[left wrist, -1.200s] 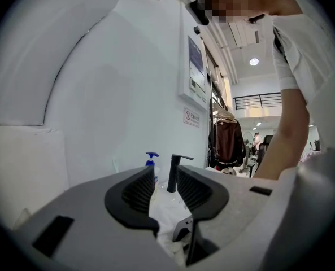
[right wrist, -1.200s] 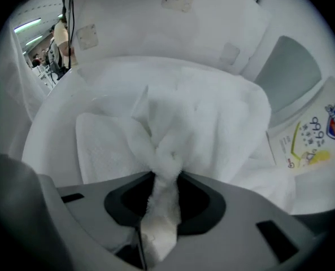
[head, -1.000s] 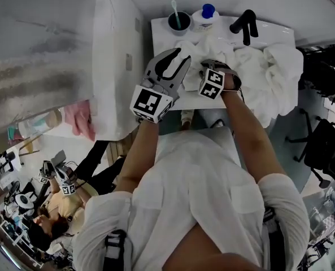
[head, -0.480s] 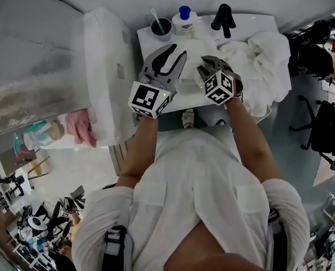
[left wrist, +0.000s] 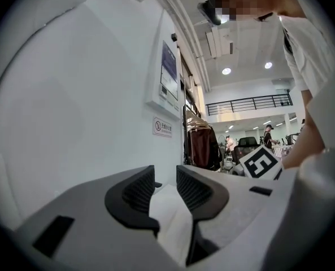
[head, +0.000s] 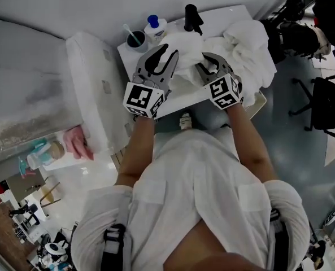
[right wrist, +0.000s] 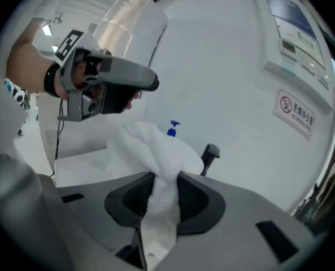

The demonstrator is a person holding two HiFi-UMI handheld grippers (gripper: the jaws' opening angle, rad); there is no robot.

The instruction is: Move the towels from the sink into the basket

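White towels lie bunched in the white sink [head: 173, 97] at the top of the head view. My right gripper [head: 208, 66] is shut on a fold of one towel [right wrist: 156, 151], and the cloth runs down between its pads. My left gripper [head: 159, 58] hovers beside it over the sink. A flat strip of white towel [left wrist: 168, 216] sits between its narrow jaws, which look shut on it. The towel [head: 184, 44] spreads between the two grippers. A bigger heap of towels [head: 246, 44] hangs over a pale container edge [head: 261, 101] at the right.
At the back of the sink stand a black faucet [head: 192, 18], a blue-capped soap bottle [head: 154, 26] and a dark cup [head: 136, 38] with a brush. A white appliance [head: 91, 89] stands at the left with a pink cloth [head: 77, 143] beside it. Office chairs [head: 331, 112] stand at the right.
The head view has swung, so the sink now sits tilted and further right. Both grippers stay side by side over the sink, with the towel still in the right one.
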